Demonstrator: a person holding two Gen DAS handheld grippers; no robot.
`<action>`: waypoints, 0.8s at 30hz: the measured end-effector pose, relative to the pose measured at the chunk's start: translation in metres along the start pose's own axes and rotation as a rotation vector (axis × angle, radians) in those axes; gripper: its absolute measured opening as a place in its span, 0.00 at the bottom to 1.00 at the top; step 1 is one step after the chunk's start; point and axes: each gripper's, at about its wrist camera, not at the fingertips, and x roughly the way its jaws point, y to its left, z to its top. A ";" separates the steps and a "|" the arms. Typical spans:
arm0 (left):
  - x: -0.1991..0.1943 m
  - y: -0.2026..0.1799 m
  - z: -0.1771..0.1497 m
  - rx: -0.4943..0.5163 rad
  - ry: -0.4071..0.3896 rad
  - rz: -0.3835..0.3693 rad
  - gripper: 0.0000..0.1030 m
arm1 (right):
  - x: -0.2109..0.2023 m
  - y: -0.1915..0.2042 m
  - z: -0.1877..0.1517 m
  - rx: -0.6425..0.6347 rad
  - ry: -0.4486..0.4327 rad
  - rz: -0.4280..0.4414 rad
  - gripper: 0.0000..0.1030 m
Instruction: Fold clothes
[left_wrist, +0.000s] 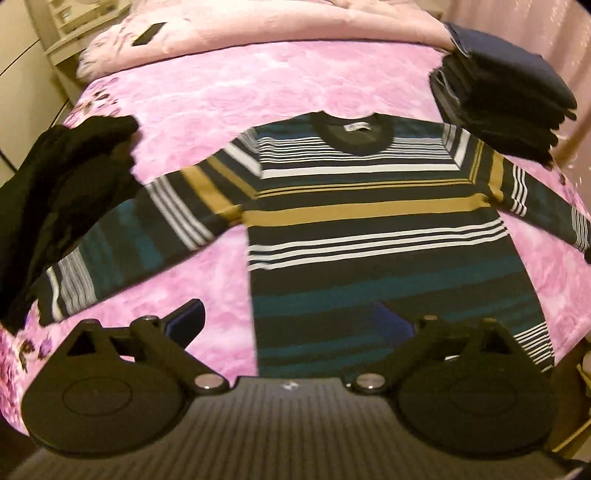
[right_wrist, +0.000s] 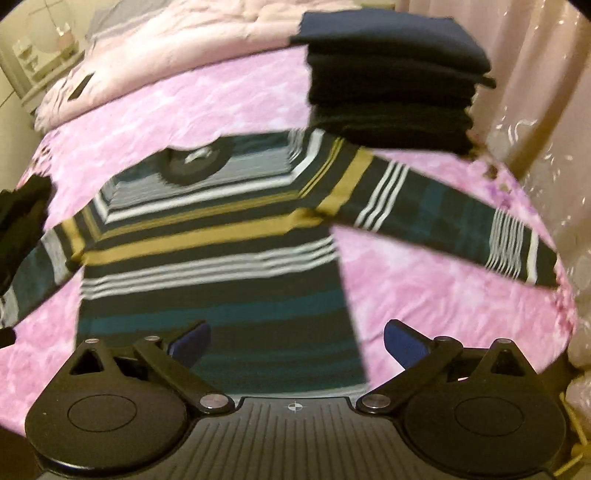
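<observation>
Both claws, left gripper (left_wrist: 295, 325) and right gripper (right_wrist: 295, 343), gape empty above the flat teal-and-mustard striped knit sweater (left_wrist: 369, 229); probably pinch a sleeve cuff and fold it inward squarely.

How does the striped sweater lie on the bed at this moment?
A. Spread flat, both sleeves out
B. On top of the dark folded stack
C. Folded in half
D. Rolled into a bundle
A: the striped sweater lies flat on the pink bedspread, both sleeves spread sideways.

both the left gripper (left_wrist: 295, 325) and the right gripper (right_wrist: 297, 339) are showing black linkage arms, round black discs, silver pivot screws, blue finger pads (right_wrist: 402, 345), and a ribbed grey body.
</observation>
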 end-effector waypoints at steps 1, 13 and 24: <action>-0.003 0.006 -0.004 -0.015 -0.009 -0.017 0.94 | -0.001 0.009 -0.004 0.000 0.017 0.006 0.99; -0.014 -0.014 -0.053 0.010 0.042 -0.078 0.93 | -0.005 0.062 -0.046 -0.193 0.132 0.020 0.99; -0.029 -0.060 -0.070 0.009 0.098 -0.031 0.93 | -0.015 0.044 -0.070 -0.204 0.157 -0.028 0.99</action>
